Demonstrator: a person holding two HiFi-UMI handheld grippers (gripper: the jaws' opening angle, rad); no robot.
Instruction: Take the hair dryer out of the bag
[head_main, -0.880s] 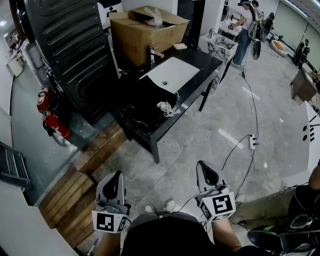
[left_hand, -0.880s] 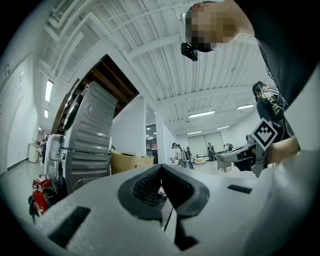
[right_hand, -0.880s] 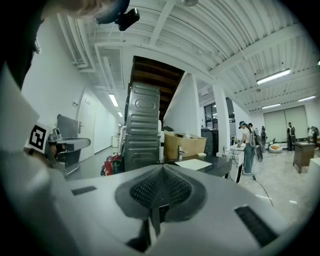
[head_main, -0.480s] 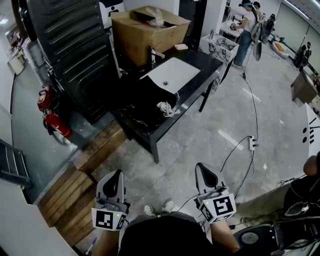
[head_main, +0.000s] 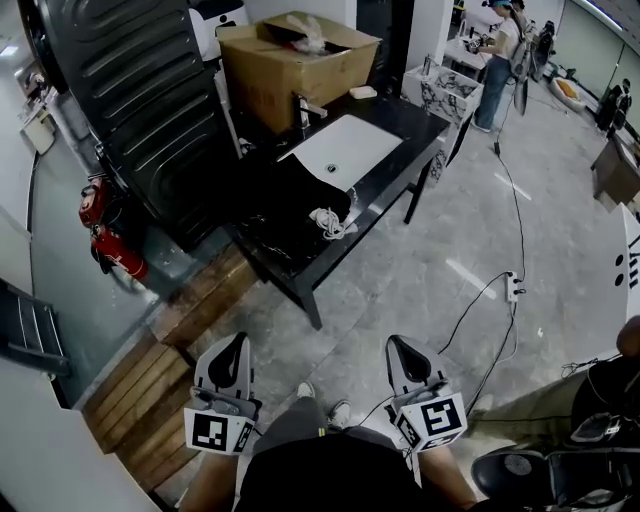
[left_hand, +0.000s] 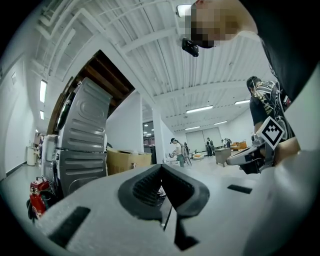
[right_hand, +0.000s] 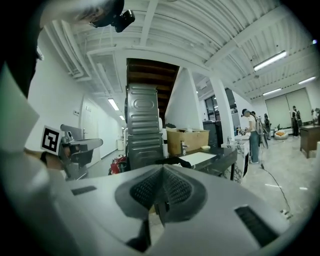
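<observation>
I'm only at the approach: my left gripper (head_main: 237, 346) and right gripper (head_main: 396, 344) are both closed and empty, well apart from the black bag (head_main: 283, 203) on the table (head_main: 410, 130), the hair dryer itself not visible to me, so next I must step close and open one at the bag's mouth

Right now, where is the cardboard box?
Head view, top centre: the cardboard box stands at the black counter's far end, just beyond the white sink.

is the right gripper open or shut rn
Shut: the right gripper has its jaws pressed together, with nothing between them.
</observation>
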